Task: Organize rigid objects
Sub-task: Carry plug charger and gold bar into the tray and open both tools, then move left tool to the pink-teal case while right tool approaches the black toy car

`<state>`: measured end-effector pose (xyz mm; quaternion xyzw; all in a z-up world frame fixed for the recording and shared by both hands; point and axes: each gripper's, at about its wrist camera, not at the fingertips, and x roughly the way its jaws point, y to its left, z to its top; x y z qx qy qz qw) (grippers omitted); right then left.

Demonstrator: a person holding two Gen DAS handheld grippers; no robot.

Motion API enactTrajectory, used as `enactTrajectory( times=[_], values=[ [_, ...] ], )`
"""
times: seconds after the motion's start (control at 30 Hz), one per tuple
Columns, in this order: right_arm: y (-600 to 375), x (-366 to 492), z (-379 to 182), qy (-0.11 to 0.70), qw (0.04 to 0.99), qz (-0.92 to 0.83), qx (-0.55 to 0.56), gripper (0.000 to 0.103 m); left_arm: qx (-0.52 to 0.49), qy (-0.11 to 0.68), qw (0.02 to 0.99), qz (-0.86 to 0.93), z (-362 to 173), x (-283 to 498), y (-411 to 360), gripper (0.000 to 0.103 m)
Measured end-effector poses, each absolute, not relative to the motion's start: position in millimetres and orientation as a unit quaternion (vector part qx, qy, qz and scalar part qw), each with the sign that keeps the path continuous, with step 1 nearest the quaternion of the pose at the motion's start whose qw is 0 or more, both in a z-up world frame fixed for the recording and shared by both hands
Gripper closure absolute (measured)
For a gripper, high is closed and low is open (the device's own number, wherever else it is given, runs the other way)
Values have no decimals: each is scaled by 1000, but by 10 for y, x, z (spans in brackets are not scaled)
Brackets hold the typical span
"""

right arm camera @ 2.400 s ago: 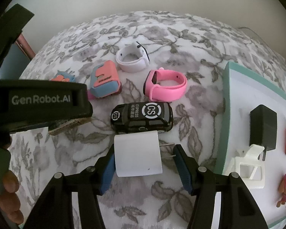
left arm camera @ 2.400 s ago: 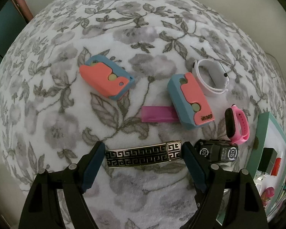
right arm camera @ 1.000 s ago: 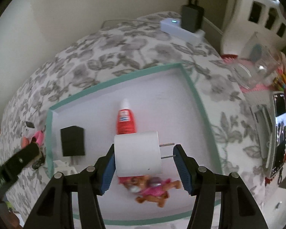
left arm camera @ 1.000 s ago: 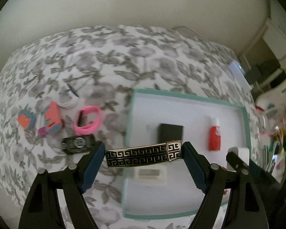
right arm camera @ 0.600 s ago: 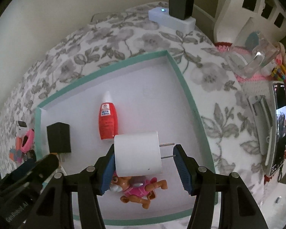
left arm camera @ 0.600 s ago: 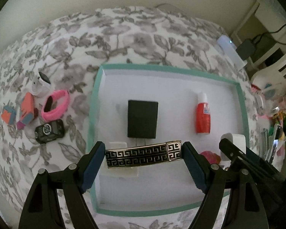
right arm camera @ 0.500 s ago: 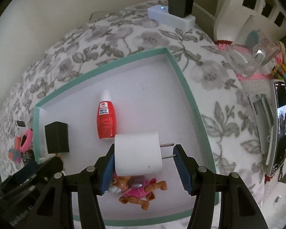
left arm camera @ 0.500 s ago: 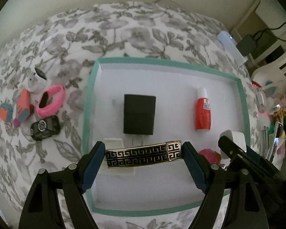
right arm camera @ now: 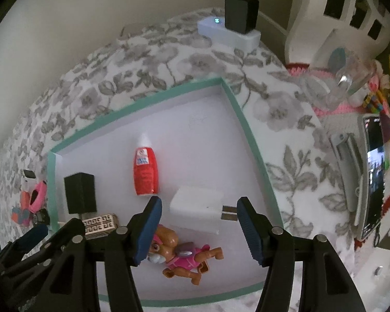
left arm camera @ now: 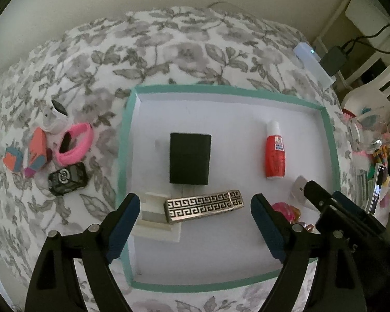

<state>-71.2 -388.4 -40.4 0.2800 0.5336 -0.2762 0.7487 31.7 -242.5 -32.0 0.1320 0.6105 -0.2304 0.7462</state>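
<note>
Teal tray rim [left arm camera: 331, 140] borders bare floor.

A lived-in home, likely a child's or family room: a worktop [left arm camera: 184, 52] under a grey floral cloth stands against a plain wall, with a white power strip [right arm camera: 228, 32] carrying a black adapter [right arm camera: 240, 14], a white chair [left arm camera: 377, 85] beside it, a phone [right arm camera: 374, 171], toys and bright clutter [right arm camera: 377, 96] along the edge.
</note>
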Motion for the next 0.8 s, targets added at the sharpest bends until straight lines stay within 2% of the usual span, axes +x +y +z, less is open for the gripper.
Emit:
enactTrajectory(
  times=[0.1,0.17,0.33,0.43,0.8],
  values=[
    [-3869,-698,-290,525,757,-282,267,33,128,598,758,-225,-212,354,-2373,14],
    [-3848,-693,-235,522,761,-285,259,23,125,590,767,-219,-144,386,-2323,7],
    [-3774,-636,-195,521,765,-282,252,21,111,574,790,-184,-30,556,-2090,6],
    [-3659,-549,-234,530,768,-269,240,7,103,568,801,-156,-25,666,-1902,5],
    [-3161,-231,-290,544,781,-224,208,3,83,580,806,-89,-157,995,-1298,5]
  ],
)
